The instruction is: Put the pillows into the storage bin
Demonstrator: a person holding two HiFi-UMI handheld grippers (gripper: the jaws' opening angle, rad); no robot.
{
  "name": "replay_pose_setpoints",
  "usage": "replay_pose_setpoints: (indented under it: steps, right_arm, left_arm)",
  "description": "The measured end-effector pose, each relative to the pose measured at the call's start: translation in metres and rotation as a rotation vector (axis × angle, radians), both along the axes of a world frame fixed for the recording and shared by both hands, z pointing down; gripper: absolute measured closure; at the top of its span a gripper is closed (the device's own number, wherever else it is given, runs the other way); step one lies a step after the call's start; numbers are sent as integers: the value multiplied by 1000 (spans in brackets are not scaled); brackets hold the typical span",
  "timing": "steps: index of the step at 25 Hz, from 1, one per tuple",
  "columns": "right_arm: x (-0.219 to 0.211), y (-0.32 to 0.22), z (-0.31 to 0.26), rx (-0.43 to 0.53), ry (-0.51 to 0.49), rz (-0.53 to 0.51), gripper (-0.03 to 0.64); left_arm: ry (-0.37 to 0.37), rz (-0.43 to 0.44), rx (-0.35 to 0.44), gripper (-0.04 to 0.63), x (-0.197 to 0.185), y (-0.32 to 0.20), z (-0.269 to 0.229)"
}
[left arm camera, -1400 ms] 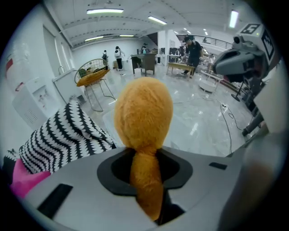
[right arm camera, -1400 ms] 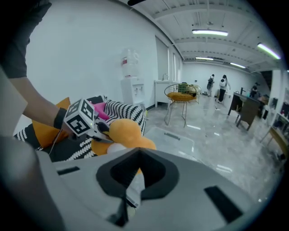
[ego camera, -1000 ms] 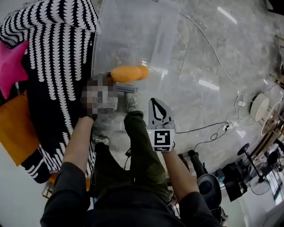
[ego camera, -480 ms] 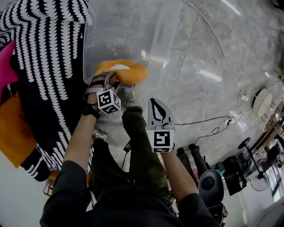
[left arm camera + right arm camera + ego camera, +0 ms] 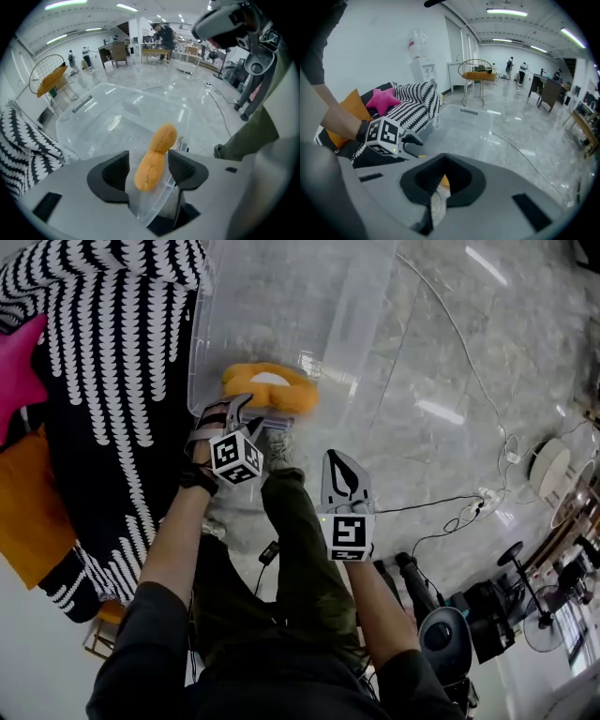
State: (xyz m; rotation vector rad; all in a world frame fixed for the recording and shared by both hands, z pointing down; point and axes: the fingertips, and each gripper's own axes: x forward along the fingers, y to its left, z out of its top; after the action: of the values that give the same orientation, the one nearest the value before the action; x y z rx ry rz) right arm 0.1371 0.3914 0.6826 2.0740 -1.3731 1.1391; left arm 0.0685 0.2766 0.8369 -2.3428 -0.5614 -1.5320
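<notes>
Two tongs: left tongs (image 5: 242,410) opening, jaws apart either side of orange peanut-shaped plush pillow (image 5: 268,390), pads not pressing it. Right tongs (image 5: 336,463) clenched, empty, above person's green trouser leg (image 5: 300,549). Pillow lies in clear plastic storage bin (image 5: 281,296) by its near wall. Black-and-white patterned sofa (image 5: 103,324) w/ pink star cushion (image 5: 19,367) just beside bin.

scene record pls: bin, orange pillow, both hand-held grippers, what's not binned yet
bin: clear storage bin, on floor
orange pillow: at bin's near end
left hand-held gripper: jaws opening, orange pillow between them
right hand-held gripper: jaws together, empty
outside bin: pink star pillow, orange cushion
</notes>
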Motion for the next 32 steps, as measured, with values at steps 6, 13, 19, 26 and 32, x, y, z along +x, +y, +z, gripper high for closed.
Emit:
replay_pose_setpoints:
  steps: [6, 13, 19, 26, 32]
  right_arm:
    - [-12, -48, -39, 49, 52, -79, 617]
    - [-55, -126, -113, 150, 114, -208, 617]
    - [-119, -190, -180, 230, 174, -331, 617]
    - [-181, -250, -237, 360, 188, -503, 617]
    - [-289, -304, -283, 421, 197, -649, 617]
  left_arm:
    - [87, -151, 56, 330, -13, -69, -60]
    - [181, -380, 159, 307, -78, -169, -164]
    - [275, -591, 247, 279, -179, -234, -261]
    - [328, -837, 392, 261, -292, -279, -343]
    - [375, -1038, 458, 251, -424, -316, -402]
